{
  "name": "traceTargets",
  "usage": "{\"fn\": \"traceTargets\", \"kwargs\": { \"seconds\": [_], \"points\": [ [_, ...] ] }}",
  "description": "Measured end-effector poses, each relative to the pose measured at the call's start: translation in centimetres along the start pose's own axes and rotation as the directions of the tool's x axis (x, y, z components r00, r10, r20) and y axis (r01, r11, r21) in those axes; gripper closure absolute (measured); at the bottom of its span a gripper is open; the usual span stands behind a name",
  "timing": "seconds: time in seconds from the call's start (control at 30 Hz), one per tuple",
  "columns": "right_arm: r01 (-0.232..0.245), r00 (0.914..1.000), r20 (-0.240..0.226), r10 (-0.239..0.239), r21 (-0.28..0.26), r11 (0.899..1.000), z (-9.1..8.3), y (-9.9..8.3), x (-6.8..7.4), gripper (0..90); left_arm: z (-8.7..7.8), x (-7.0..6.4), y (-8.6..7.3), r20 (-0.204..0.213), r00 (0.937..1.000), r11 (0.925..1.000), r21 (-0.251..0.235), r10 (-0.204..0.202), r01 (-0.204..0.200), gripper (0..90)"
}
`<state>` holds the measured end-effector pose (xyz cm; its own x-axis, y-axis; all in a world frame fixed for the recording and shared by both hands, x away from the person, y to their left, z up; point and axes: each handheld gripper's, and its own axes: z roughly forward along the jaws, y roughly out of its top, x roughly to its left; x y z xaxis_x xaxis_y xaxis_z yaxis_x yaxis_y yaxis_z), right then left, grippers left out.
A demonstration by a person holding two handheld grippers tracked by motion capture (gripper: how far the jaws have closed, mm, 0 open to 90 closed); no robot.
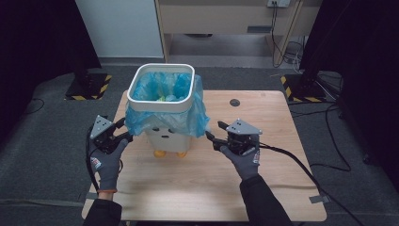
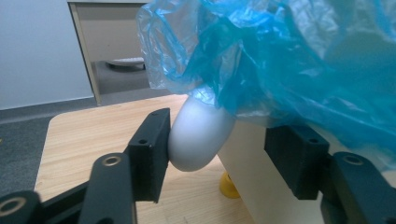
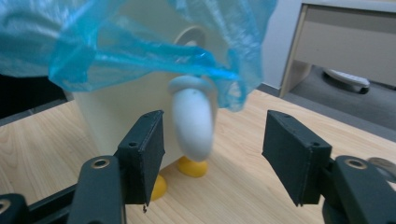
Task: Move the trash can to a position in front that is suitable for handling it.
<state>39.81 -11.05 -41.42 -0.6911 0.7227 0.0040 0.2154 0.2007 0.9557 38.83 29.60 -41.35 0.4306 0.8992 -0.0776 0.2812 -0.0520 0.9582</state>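
Observation:
A cream bin with a white rim and yellow feet stands at the back middle of the wooden table. A blue plastic bag lines it and hangs over its sides. My left gripper is open at the bin's left side. In the left gripper view a rounded grey-white side knob sits between the jaws of the left gripper, touching the left one. My right gripper is open at the bin's right side. In the right gripper view the right gripper has a matching knob between its jaws, untouched.
A small dark disc is set in the table behind the right gripper. Beyond the table stand a pale cabinet and two stand bases with hazard stripes. Cables trail on the floor at right.

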Motion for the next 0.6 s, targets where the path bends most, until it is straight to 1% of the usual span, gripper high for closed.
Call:
{"fn": "traceTargets", "kwargs": {
  "seconds": [0.03, 0.07, 0.17, 0.2, 0.23, 0.27, 0.3, 0.33, 0.37, 0.43, 0.5, 0.6],
  "points": [
    [-0.005, 1.0000, -0.003, 0.005, -0.001, 1.000, 0.3, -0.1, 0.1, 39.8, 0.0, 0.0, 0.0, 0.002, 1.0000, 1.0000, -0.002, -0.003, 0.003, 42.6],
    [-0.023, 0.9996, -0.013, 0.023, -0.004, 1.000, 0.9, -0.4, 0.3, 41.3, 0.0, 0.1, 0.0, 0.002, 1.0000, 1.0000, -0.003, -0.005, 0.005, 44.3],
    [-0.032, 0.9992, -0.026, 0.032, -0.008, 0.999, 1.4, -0.5, 0.5, 43.0, -0.1, 0.2, -0.1, -0.002, 1.0000, 0.9999, -0.008, -0.009, 0.009, 46.5],
    [-0.019, 0.9994, -0.030, 0.019, -0.006, 1.000, 1.8, -0.5, 0.8, 45.0, -0.1, 0.2, -0.1, -0.005, 1.0000, 0.9999, -0.010, -0.008, 0.008, 48.4],
    [-0.031, 0.9989, -0.035, 0.030, -0.009, 0.999, 2.0, -0.5, 0.8, 45.5, -0.1, 0.3, -0.2, -0.004, 0.9999, 0.9999, -0.009, -0.009, 0.009, 49.0],
    [-0.041, 0.9985, -0.036, 0.040, -0.010, 0.999, 2.1, -0.5, 0.8, 46.9, 0.0, 0.3, -0.2, -0.005, 0.9999, 0.9999, -0.009, -0.009, 0.009, 49.2],
    [-0.041, 0.9985, -0.036, 0.040, -0.010, 0.999, 2.1, -0.5, 0.8, 46.9, 0.0, 0.3, -0.2, -0.005, 0.9999, 0.9999, -0.009, -0.009, 0.009, 49.6],
    [-0.036, 0.9991, -0.022, 0.036, -0.005, 0.999, 2.3, -0.5, 0.6, 50.2, 0.1, 0.4, -0.2, -0.007, 0.9999, 0.9999, -0.006, -0.010, 0.010, 49.6],
    [-0.036, 0.9991, -0.022, 0.036, -0.005, 0.999, 2.3, -0.5, 0.6, 50.2, 0.1, 0.4, -0.2, -0.007, 0.9999, 0.9999, -0.006, -0.010, 0.010, 49.6],
    [-0.033, 0.9992, -0.022, 0.033, 0.003, 0.999, 2.4, -0.5, 0.4, 53.1, 0.3, 0.4, -0.4, -0.014, 0.9998, 0.9999, -0.001, -0.014, 0.014, 49.6],
    [-0.036, 0.9990, -0.027, 0.036, 0.009, 0.999, 2.5, -0.5, 0.3, 56.8, 0.4, 0.5, -0.5, -0.017, 0.9997, 0.9999, 0.003, -0.017, 0.017, 50.3],
    [-0.052, 0.9980, -0.036, 0.052, 0.013, 0.999, 2.6, -0.5, 0.2, 58.0, 0.5, 0.6, -0.7, -0.015, 0.9996, 0.9997, 0.002, -0.022, 0.022, 52.2]
  ]
}}
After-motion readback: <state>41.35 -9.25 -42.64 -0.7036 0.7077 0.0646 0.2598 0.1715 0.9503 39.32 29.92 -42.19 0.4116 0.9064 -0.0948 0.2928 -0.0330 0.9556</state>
